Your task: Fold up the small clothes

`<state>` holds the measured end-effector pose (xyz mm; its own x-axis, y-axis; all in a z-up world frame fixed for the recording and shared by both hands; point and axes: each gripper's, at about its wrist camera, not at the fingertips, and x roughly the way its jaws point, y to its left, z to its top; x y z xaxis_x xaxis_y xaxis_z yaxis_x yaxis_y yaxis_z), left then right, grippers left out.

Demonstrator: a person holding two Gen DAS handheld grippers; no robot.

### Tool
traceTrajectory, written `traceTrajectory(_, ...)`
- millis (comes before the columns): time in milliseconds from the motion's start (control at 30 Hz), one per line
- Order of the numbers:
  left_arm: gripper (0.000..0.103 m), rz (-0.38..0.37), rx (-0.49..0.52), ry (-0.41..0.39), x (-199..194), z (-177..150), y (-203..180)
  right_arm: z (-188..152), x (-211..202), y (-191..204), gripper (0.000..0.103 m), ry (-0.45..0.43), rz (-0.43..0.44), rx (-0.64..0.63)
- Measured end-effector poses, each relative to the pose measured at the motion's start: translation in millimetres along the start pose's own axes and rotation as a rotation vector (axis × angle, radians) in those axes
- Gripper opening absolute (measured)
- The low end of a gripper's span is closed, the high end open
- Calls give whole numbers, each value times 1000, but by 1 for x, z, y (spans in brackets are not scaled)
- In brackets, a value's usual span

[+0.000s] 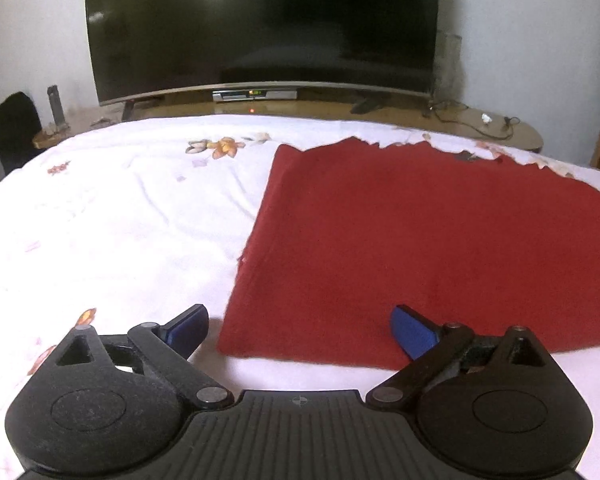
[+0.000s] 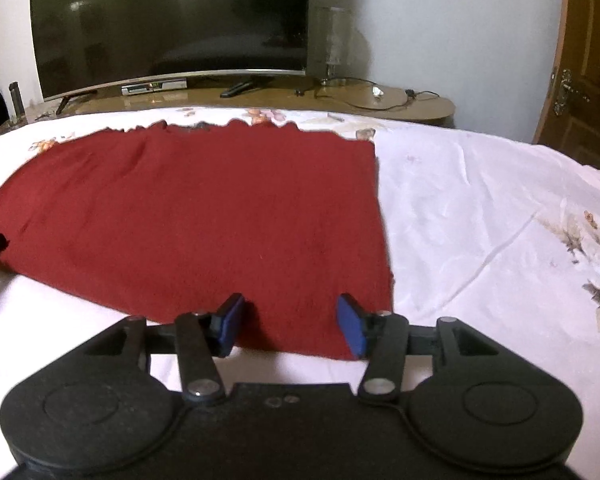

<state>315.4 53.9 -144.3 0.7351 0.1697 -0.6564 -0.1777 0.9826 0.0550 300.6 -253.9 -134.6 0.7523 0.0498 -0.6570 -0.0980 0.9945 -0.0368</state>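
The left gripper (image 1: 300, 328) is tilting down toward the bed, its blue pads (image 1: 414, 330) spread wide and gripping nothing. One pad is hanging over the white bedsheet (image 1: 120, 220), the other over the near left corner of the red cloth (image 1: 420, 232), so the cloth's left edge is running up between them. Whether either pad is touching the fabric cannot be told.

The right gripper (image 2: 292, 324) is angling down the same way, its fingers (image 2: 352, 328) about half apart and empty, both sitting over the near edge of the red cloth (image 2: 204, 216) close to its right corner.

The cloth is lying flat on the bed, its far edge ragged and its side edges straight. Bare sheet (image 2: 480, 208) is stretching away to the right of it, and more to the left in the left wrist view. Beyond the bed, a dark television (image 1: 260, 28) is standing on a low wooden stand (image 2: 400, 106), with a brown door (image 2: 588, 80) at the far right.
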Motion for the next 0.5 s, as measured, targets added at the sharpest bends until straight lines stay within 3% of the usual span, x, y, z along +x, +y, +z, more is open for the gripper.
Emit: traceTrajectory(500, 98, -5, -11, 16, -5, -3, 1, -1, 6, -1, 53, 47, -30, 12)
